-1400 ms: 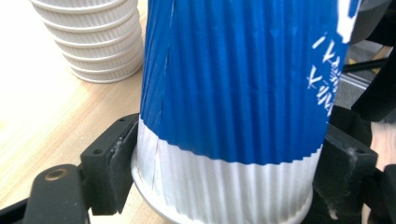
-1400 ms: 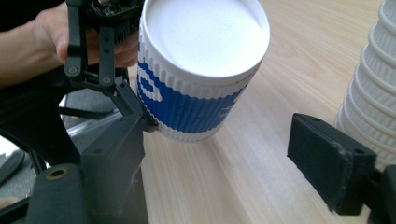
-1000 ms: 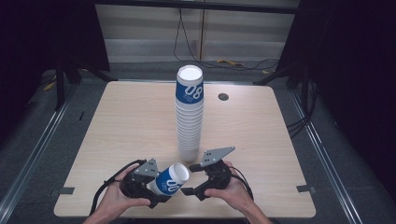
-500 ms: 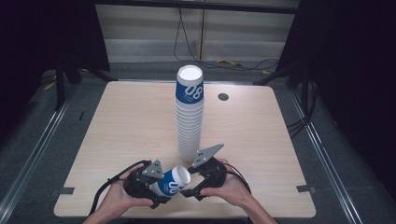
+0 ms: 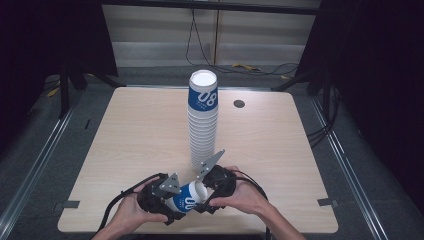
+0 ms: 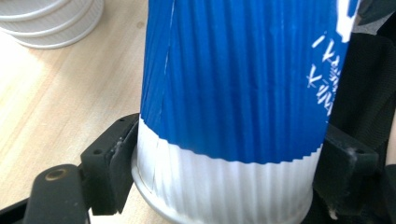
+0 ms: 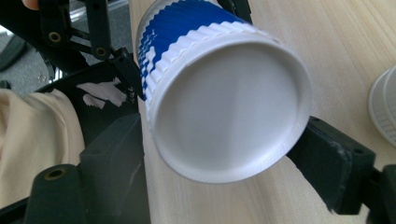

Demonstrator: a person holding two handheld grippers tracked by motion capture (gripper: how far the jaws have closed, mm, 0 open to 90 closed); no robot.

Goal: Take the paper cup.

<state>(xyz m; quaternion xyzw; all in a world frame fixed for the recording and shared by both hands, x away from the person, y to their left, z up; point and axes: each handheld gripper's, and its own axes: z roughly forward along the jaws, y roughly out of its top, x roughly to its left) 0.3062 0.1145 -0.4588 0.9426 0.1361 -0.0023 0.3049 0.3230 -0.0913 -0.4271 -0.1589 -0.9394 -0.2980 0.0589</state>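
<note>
A blue and white ribbed paper cup lies tilted over the table's front edge, held between both grippers. My left gripper is shut on it; in the left gripper view the jaws press the white band of the cup from both sides. My right gripper is shut on the cup's white end. In the right gripper view that round white end faces the camera with a jaw on each side. A tall stack of matching cups stands upside down mid-table, just behind the grippers.
The wooden table has a small dark round hole at the back right. The stack's base sits close to the left gripper. Cables trail from both grippers toward the front edge. Dark floor and rails surround the table.
Both hands have drawn the held cup slightly nearer the front edge and lower. The stack has not moved.
</note>
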